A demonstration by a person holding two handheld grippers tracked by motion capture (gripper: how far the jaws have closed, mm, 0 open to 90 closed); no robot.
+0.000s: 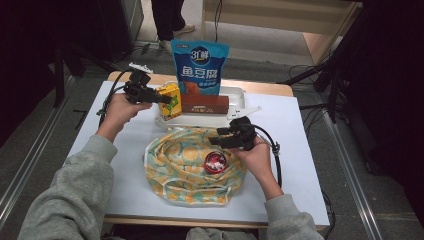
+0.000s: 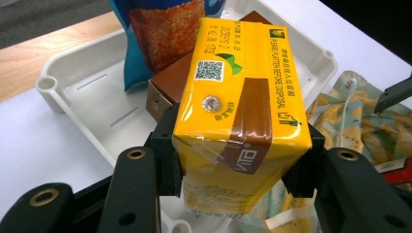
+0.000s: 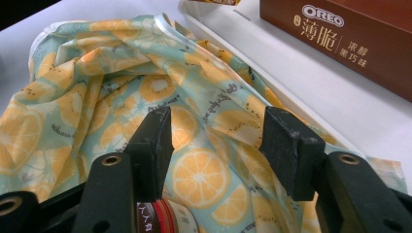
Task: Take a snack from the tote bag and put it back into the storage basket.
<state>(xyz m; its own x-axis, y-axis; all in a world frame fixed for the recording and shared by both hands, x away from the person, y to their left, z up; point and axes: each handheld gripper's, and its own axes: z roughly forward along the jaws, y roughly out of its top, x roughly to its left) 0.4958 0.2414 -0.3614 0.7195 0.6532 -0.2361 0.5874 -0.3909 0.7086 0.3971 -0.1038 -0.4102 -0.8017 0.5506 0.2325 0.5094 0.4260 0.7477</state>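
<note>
A yellow drink carton [image 2: 243, 97] with a brown band is clamped between the pads of my left gripper [image 2: 243, 165]. In the high view the left gripper [image 1: 159, 99] holds the carton [image 1: 171, 102] over the left end of the white tray [image 1: 235, 119]. My right gripper [image 3: 216, 145] is open, its jaws just above a citrus-print fabric bag [image 3: 97, 97], with nothing between the pads. From above, the right gripper [image 1: 216, 139] hovers at the upper right edge of the bag [image 1: 185, 165], and a red can [image 1: 215, 162] lies on the bag.
A brown Oreo box [image 1: 205, 104] lies in the tray, and a blue snack bag [image 1: 200, 60] stands at its back. The tray [image 2: 97, 97] has bare floor at its left end. A person stands beyond the table's far edge.
</note>
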